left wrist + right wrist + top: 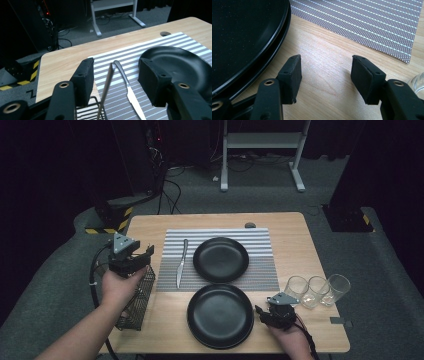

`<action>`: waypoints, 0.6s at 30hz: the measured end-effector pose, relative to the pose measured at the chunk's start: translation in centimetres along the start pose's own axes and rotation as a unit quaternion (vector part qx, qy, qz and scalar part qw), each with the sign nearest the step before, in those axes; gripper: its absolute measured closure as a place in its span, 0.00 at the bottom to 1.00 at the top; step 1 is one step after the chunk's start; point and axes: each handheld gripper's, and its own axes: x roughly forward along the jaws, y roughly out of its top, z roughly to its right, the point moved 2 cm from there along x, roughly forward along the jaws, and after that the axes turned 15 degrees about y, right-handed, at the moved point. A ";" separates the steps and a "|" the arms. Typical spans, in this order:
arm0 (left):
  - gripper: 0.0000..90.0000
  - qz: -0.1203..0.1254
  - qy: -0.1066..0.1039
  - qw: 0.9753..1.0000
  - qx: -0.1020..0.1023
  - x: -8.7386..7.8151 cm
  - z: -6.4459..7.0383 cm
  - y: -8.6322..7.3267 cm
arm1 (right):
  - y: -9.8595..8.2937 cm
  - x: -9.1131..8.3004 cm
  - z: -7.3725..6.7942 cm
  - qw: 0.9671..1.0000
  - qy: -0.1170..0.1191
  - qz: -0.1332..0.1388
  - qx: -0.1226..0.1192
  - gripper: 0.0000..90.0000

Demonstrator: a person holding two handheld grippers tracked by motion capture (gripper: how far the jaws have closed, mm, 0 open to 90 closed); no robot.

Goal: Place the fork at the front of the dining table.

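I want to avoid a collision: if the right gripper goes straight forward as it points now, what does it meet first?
Probably bare table, then the striped placemat; the right gripper has open fingers, and the black plate lies beside that line.

Thin metal utensil (106, 90) standing upright in wire basket (136, 302) at table's left edge, its tip between the open jaws, silver knife (181, 264) flat on striped mat's left side, lengthwise, beside far black plate (220, 259)
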 end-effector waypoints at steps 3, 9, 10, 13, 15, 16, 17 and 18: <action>0.54 -0.004 0.001 1.000 0.001 0.3 0.0 0.2 | 0.0 0.0 0.0 1.000 0.000 0.000 0.000 0.47; 0.59 -0.012 0.011 1.000 0.018 1.2 0.4 0.4 | 0.0 0.0 0.0 1.000 0.000 0.000 0.000 0.46; 0.59 -0.013 0.012 1.000 0.019 1.3 0.4 0.5 | 0.0 0.0 0.0 1.000 0.000 0.000 0.000 0.46; 0.65 -0.018 0.013 1.000 0.014 1.6 0.3 0.6 | 0.0 0.0 0.0 1.000 0.000 0.000 0.000 0.46; 0.70 -0.025 0.009 1.000 0.008 1.8 0.2 0.6 | 0.0 0.0 0.0 1.000 0.000 0.000 0.000 0.46; 0.70 -0.029 0.006 1.000 0.007 1.9 0.2 0.6 | 0.0 0.0 0.0 1.000 0.000 0.000 0.000 0.46; 0.72 -0.029 0.005 1.000 0.010 1.9 0.3 0.5 | 0.0 0.0 0.0 1.000 0.000 0.000 0.000 0.46; 0.72 -0.029 0.004 0.999 0.013 2.0 0.4 0.5 | 0.0 0.0 0.0 1.000 0.000 0.000 0.000 0.46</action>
